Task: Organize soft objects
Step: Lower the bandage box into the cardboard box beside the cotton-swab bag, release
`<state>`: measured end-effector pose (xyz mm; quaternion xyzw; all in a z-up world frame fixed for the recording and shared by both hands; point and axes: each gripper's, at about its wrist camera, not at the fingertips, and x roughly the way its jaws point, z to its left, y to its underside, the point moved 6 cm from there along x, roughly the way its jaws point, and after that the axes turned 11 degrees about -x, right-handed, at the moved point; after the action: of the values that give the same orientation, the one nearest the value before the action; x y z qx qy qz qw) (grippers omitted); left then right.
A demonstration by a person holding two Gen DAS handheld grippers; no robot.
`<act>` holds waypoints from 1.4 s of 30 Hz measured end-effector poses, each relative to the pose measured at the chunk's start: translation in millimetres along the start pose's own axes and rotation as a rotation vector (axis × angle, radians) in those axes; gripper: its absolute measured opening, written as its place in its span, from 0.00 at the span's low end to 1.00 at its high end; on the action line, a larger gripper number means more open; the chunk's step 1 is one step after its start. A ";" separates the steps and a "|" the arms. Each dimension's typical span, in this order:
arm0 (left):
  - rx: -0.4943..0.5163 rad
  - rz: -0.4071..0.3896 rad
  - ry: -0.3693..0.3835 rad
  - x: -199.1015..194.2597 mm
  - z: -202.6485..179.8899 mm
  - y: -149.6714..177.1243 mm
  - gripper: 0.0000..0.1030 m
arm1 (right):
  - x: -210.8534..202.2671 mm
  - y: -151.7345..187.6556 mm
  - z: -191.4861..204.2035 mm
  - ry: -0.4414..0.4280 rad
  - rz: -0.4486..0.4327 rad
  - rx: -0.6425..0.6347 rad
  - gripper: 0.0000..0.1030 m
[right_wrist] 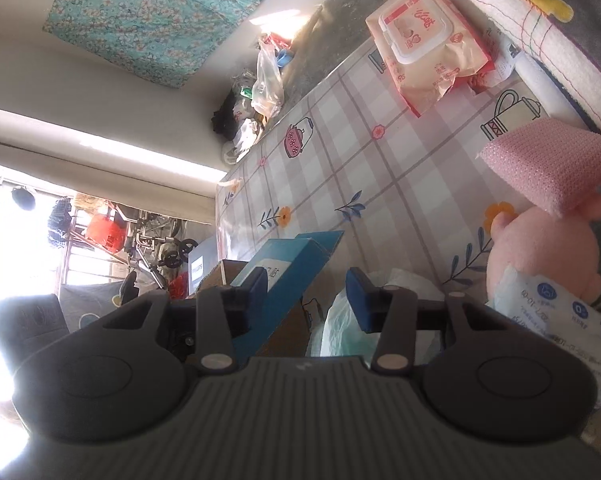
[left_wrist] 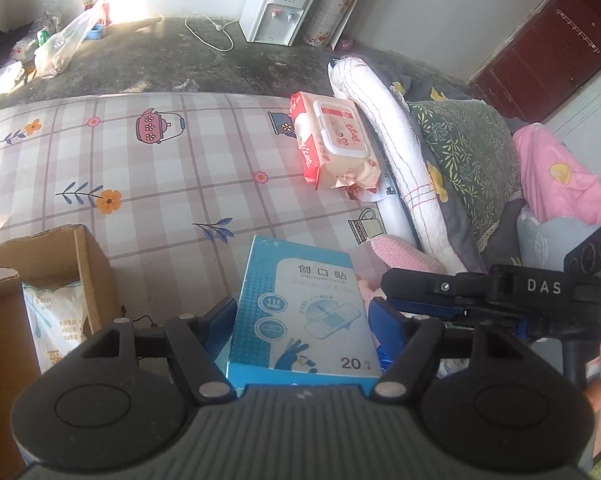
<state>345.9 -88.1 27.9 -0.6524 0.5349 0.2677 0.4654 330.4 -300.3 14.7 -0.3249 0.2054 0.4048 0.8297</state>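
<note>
Blue-padded left tongs [left_wrist: 302,320] are clamped across the flat blue plaster box [left_wrist: 304,312], held above the near edge of the checked tablecloth [left_wrist: 160,168]. The cardboard carton [left_wrist: 72,256], at the near left corner, already holds a white packet [left_wrist: 56,316]. Right tongs [right_wrist: 308,300] stand apart with nothing between their pads. The grip looks shallow, so tilting the smooth box could let it slip and miss the carton. A wipes pack [left_wrist: 336,140] lies at the far right edge.
</note>
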 end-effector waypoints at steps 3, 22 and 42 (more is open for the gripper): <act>-0.063 -0.063 -0.016 -39.5 37.8 6.7 0.71 | 11.8 20.8 37.6 -0.054 0.027 -0.049 0.43; -0.253 -0.143 -0.402 2.6 268.6 15.8 0.71 | 15.0 131.9 52.3 -0.093 0.090 -0.021 0.43; -0.308 -0.136 -0.322 17.8 284.3 31.4 0.77 | 1.5 132.7 18.3 -0.059 0.067 0.025 0.44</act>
<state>363.5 158.2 -117.6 -0.6991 0.3615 0.4149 0.4564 225.8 -225.4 -22.8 -0.2952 0.1968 0.4393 0.8253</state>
